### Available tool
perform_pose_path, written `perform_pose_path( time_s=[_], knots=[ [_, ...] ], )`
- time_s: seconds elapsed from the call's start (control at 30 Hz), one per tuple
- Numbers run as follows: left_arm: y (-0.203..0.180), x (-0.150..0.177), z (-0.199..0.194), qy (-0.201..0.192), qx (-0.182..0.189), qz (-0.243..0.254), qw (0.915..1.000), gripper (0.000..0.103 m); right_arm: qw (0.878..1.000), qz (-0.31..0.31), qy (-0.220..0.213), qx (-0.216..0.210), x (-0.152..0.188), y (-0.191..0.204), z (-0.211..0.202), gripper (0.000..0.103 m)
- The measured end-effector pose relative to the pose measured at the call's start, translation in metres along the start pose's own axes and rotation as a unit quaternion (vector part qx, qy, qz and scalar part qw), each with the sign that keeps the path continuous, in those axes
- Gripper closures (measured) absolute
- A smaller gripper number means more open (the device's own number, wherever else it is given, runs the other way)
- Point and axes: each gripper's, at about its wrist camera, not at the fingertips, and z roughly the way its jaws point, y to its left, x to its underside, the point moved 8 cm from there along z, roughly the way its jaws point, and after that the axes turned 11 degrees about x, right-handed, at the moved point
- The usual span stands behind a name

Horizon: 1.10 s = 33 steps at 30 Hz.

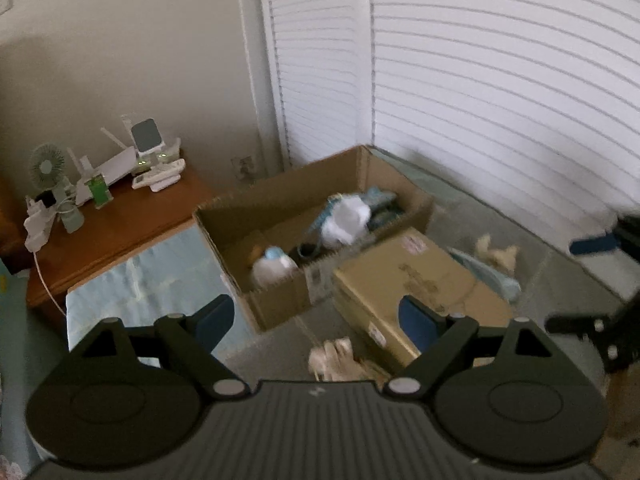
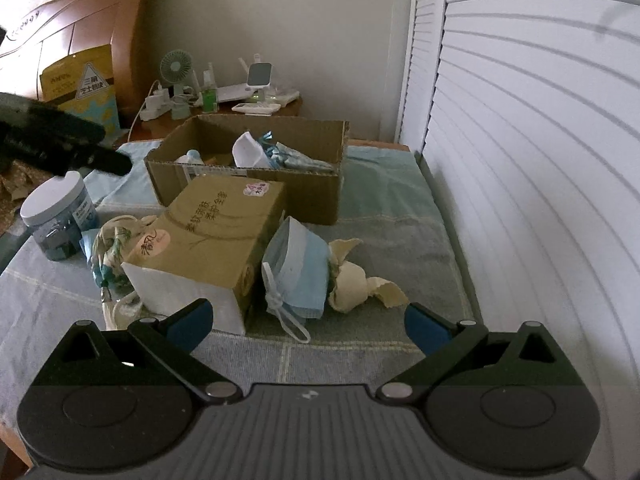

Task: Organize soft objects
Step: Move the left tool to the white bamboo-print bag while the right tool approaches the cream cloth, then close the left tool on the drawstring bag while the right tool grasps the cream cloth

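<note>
Blue pads are seen on both tools, and each is spread wide with nothing between its jaws. The right hand-held gripper (image 2: 306, 326) is held low over the near part of the bed (image 2: 384, 240), which is covered with a pale blue-green blanket. Just beyond it, a blue face mask (image 2: 296, 268) is lying on the blanket, touching a crumpled cream cloth (image 2: 356, 280) on its right. A tan tissue box (image 2: 216, 236) is set just left of the mask, with a patterned drawstring pouch (image 2: 114, 256) against its left side. A white-lidded jar (image 2: 58, 216) is placed near the bed's left edge. Farther back, an open cardboard box (image 2: 244, 168) is found holding white and blue soft items (image 2: 256, 152). The left hand-held gripper (image 1: 316, 316) is held above the tissue box (image 1: 416, 276), likewise released. A wooden nightstand (image 1: 120, 224) beyond the bed's far end is loaded with a small fan (image 1: 48, 168) and a router (image 1: 116, 164).
</note>
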Motion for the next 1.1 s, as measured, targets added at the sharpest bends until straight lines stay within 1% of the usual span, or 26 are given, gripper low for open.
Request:
perform_pose_path(
  time_s=[0.1, 0.17, 0.33, 0.5, 0.57, 0.6, 0.73, 0.77, 0.9, 1.0, 1.07, 1.1],
  knots=[
    [-0.007, 0.012, 0.000, 0.018, 0.003, 0.014, 0.9997, 0.014, 1.000, -0.002, -0.001, 0.002, 0.000, 0.001, -0.001, 0.000],
    [-0.013, 0.020, 0.003, 0.036, 0.006, 0.033, 0.9988, 0.014, 1.000, -0.001, 0.000, 0.000, 0.000, 0.001, -0.001, 0.000],
    [-0.026, 0.041, 0.016, 0.083, 0.002, 0.088, 0.9927, 0.014, 1.000, -0.001, 0.003, -0.001, 0.001, 0.003, 0.000, 0.000],
    [-0.036, 0.048, 0.029, 0.098, 0.005, 0.122, 0.9877, 0.015, 1.000, -0.001, 0.007, 0.000, 0.003, 0.003, 0.003, 0.000],
    [-0.039, 0.051, 0.035, 0.105, 0.007, 0.133, 0.9855, 0.020, 1.000, -0.001, 0.010, 0.001, 0.004, 0.002, 0.005, 0.000],
    [-0.039, 0.052, 0.039, 0.109, 0.005, 0.138, 0.9844, 0.021, 1.000, -0.002, 0.011, 0.002, 0.004, 0.002, 0.007, 0.000],
    [-0.037, 0.056, 0.050, 0.122, 0.007, 0.139, 0.9827, 0.028, 1.000, -0.003, 0.020, 0.007, 0.008, 0.000, 0.014, 0.000],
    [-0.037, 0.056, 0.052, 0.124, 0.008, 0.137, 0.9827, 0.032, 1.000, -0.004, 0.024, 0.009, 0.010, -0.001, 0.017, 0.000],
    [-0.037, 0.060, 0.059, 0.131, 0.012, 0.136, 0.9818, 0.036, 0.999, 0.002, 0.034, 0.019, 0.014, -0.009, 0.028, 0.000],
    [-0.036, 0.061, 0.061, 0.132, 0.013, 0.132, 0.9824, 0.039, 0.999, 0.014, 0.029, 0.028, 0.011, -0.017, 0.032, 0.000],
    [-0.035, 0.060, 0.062, 0.131, 0.016, 0.127, 0.9830, 0.039, 0.999, 0.022, 0.018, 0.035, 0.007, -0.022, 0.033, 0.000],
    [-0.034, 0.059, 0.062, 0.132, 0.017, 0.126, 0.9831, 0.039, 0.999, 0.025, 0.014, 0.038, 0.005, -0.025, 0.034, 0.003]
  ],
)
